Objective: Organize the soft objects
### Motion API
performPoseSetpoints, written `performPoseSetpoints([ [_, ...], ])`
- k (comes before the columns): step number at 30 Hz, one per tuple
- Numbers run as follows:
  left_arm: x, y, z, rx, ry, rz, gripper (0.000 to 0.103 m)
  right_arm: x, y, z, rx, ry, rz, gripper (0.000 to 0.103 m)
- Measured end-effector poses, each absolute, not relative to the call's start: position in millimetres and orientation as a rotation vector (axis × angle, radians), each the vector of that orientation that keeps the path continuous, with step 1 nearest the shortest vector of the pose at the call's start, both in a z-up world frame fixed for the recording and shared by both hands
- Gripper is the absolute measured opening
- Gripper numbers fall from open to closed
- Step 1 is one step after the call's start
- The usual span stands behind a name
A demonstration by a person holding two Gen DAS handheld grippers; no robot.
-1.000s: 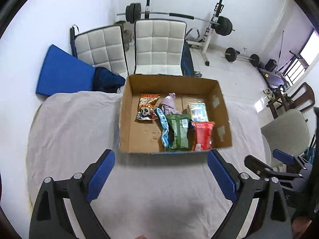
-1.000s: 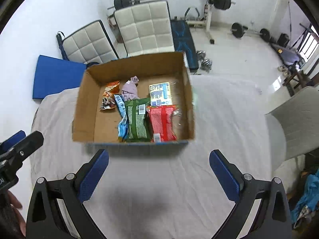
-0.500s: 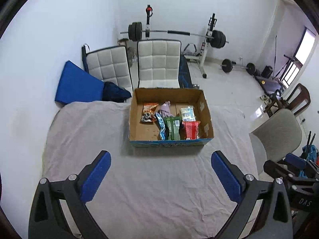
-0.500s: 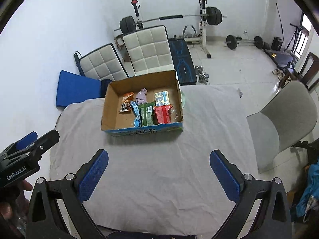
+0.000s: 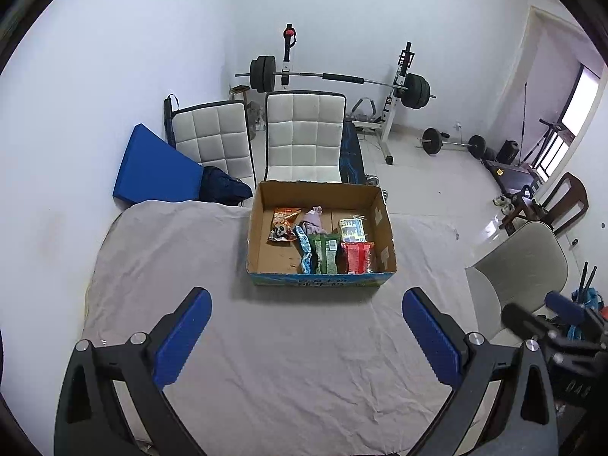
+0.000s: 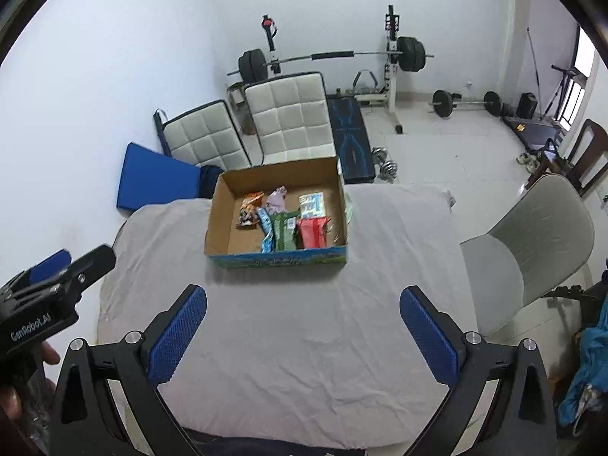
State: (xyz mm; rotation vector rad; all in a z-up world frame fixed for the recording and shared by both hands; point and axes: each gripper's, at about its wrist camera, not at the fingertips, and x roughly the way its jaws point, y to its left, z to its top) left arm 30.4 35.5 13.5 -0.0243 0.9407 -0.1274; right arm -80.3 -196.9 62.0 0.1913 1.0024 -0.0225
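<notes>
I judge the sorting nearly finished: the snack packets (image 5: 323, 245) and a lilac cloth (image 5: 312, 218) lie together in the cardboard box (image 5: 262, 228) at the table's (image 5: 266, 361) far side, nothing loose outside. My left gripper (image 5: 306, 326) and right gripper (image 6: 303, 317) hang back, jaws released, empty. Only the right view shows my hand (image 6: 15, 399).

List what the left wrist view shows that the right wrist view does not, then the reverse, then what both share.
Only the left wrist view: the right hand-held gripper seen from outside at the right edge, open.

Only the right wrist view: the left hand-held gripper at the left edge, plus dumbbells on the floor.

Both: the cardboard box of snack packets on the cloth-covered table, the red packet, white chairs and barbell rack.
</notes>
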Motion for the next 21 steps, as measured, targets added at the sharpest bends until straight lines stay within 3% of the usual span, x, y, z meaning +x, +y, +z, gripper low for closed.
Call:
performPoseSetpoints([
  [21, 72.9, 35.1, -8.7, 0.018, 0.904, -0.044, 0.103, -7.4, -204.1, 49.0, 0.121, 0.941, -0.102, 0.103],
])
